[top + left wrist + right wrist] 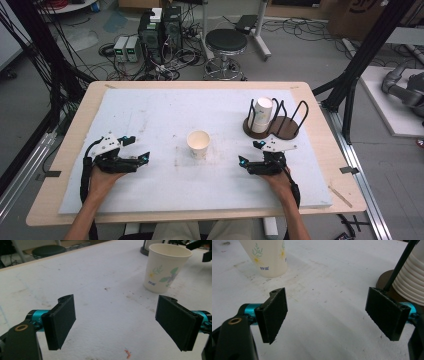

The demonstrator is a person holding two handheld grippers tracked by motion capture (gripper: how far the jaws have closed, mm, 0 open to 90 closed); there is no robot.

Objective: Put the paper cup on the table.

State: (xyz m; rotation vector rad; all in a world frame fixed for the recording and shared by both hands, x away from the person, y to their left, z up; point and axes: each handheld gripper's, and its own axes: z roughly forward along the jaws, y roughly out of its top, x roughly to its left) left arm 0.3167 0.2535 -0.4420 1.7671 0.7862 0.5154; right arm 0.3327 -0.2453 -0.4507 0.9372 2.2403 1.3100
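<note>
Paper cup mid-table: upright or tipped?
Upright. The paper cup stands on its base with its open rim facing up, apart from both grippers; the left gripper view shows it standing too.

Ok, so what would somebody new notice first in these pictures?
Probably the paper cup standing upright alone mid-table on the white mat. Next, the left tool and right tool, both open, resting either side of it. Then the stack of cups in the wire holder far right.

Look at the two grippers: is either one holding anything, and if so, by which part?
Nothing is held. The left gripper and the right gripper both have their jaws open, apart from the paper cup.
</note>
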